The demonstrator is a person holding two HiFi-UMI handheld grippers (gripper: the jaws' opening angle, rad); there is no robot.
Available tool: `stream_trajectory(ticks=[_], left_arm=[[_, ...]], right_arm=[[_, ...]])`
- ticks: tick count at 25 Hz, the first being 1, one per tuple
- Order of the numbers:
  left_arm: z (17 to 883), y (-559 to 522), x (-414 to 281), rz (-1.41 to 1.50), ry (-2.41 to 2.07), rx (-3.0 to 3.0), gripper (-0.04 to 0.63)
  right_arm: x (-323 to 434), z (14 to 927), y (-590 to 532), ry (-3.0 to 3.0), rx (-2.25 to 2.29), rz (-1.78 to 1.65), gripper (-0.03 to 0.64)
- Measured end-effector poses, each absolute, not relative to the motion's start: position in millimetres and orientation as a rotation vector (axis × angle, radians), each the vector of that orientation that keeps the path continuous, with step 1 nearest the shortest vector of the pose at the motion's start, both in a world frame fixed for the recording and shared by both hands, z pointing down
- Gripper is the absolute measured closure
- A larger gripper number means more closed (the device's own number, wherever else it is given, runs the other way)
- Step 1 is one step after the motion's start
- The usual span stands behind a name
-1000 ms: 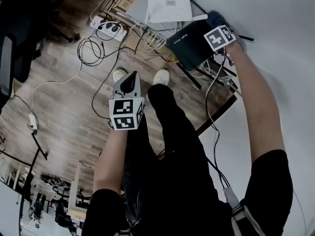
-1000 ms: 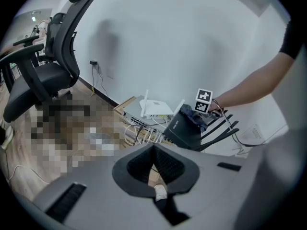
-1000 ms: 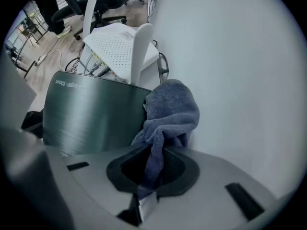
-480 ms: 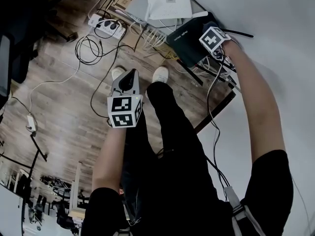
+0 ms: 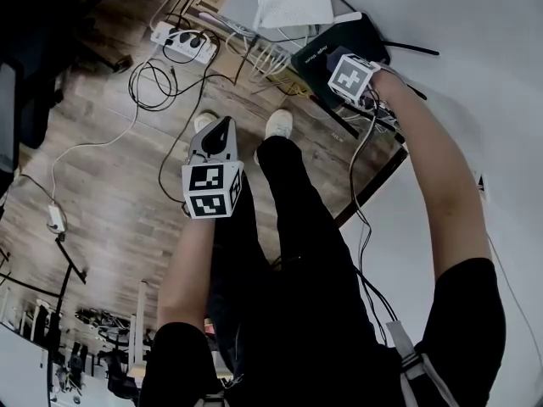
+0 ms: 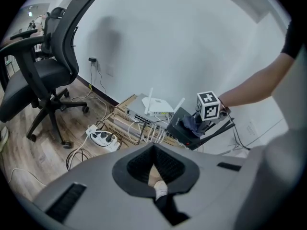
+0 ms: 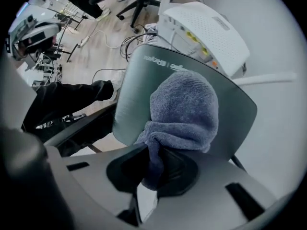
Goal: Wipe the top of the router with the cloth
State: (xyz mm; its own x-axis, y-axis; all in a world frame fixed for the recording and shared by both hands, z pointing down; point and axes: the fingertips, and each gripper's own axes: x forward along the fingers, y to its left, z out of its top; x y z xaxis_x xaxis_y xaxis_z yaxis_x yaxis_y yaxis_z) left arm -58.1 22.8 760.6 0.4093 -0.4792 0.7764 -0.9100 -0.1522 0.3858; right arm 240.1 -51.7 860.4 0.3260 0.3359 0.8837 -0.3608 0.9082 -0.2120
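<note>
A black router (image 5: 319, 55) (image 7: 139, 75) (image 6: 178, 123) sits tilted on a stack of gear by the white wall. Its top faces me in the right gripper view. My right gripper (image 7: 154, 159) (image 5: 343, 64) is shut on a grey-blue cloth (image 7: 184, 107) (image 6: 192, 123), and the bunched cloth presses against the middle of the router's top. My left gripper (image 5: 220, 131) (image 6: 154, 153) hangs over the wooden floor in front of the person's legs, well away from the router. Its jaws are together with nothing in them.
A white router (image 5: 293, 3) (image 7: 206, 28) lies just beyond the black one. Cardboard boxes (image 6: 125, 115), a power strip (image 5: 181, 47) and tangled cables (image 5: 161, 87) crowd the floor. An office chair (image 6: 45, 73) stands to the left. The person's shoes (image 5: 278, 124) are below the stack.
My right gripper has slid the cloth across the black router's top, from its far right side toward the left near edge. The left gripper has stayed put.
</note>
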Motion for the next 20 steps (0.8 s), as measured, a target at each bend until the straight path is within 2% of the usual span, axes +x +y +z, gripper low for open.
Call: stream_trajectory(ticks=[12,20], left_arm=[[767.1,22.9,-92.8,0.603,-1.208,1.768,0.601],[769.0,11.2,-104.3,0.599,-1.208,1.749,0.601]], right_arm=[[158.5,859.5,-35.0,-1.33,-0.037,0.575,0.594],[157.7,862.4,-76.2,-1.409,0.2,0.737,0.593]])
